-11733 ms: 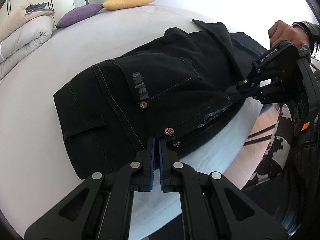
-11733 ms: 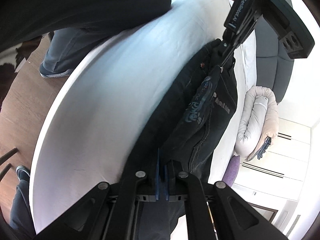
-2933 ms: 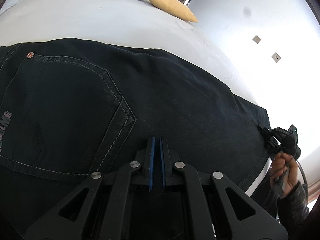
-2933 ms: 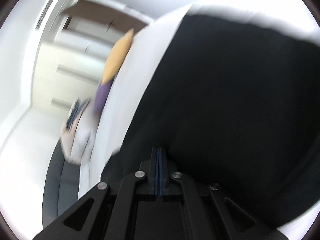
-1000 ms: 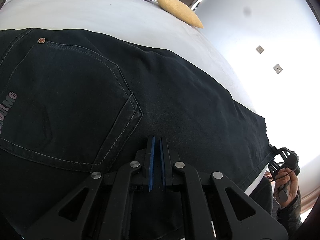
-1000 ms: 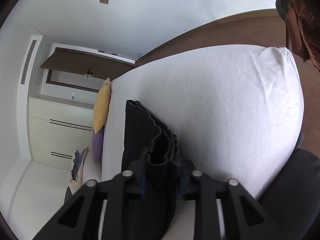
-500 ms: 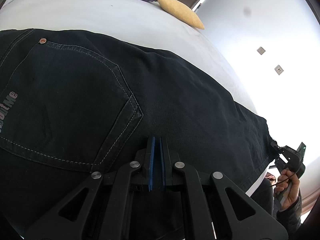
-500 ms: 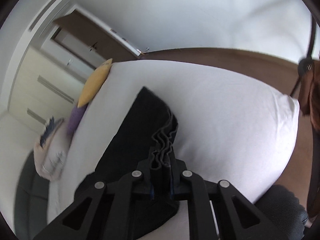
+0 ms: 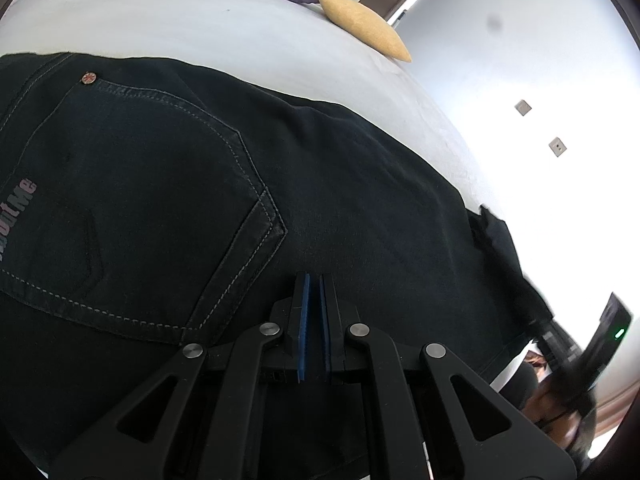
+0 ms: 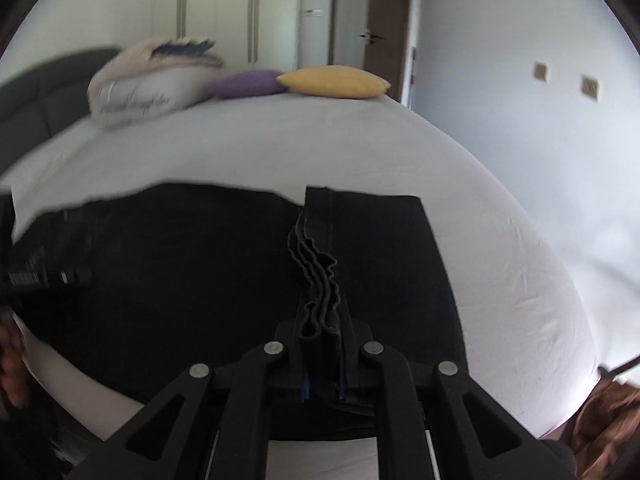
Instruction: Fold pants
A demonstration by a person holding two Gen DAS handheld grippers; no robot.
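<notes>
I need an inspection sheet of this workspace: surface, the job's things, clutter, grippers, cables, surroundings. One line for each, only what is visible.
Surface: bed with a white sheet, lightly creased.
Job's things: black pants lying flat, back pocket up; the leg hems are bunched and lifted.
Clutter: purple pillow, yellow pillow, rolled duvet at the head end.
Grippers: left gripper shut, resting on the pants; right gripper shut on the leg hems, jaws just closing further.
Cables: nothing seen.
Surroundings: white wardrobe, brown door, wall switches.
</notes>
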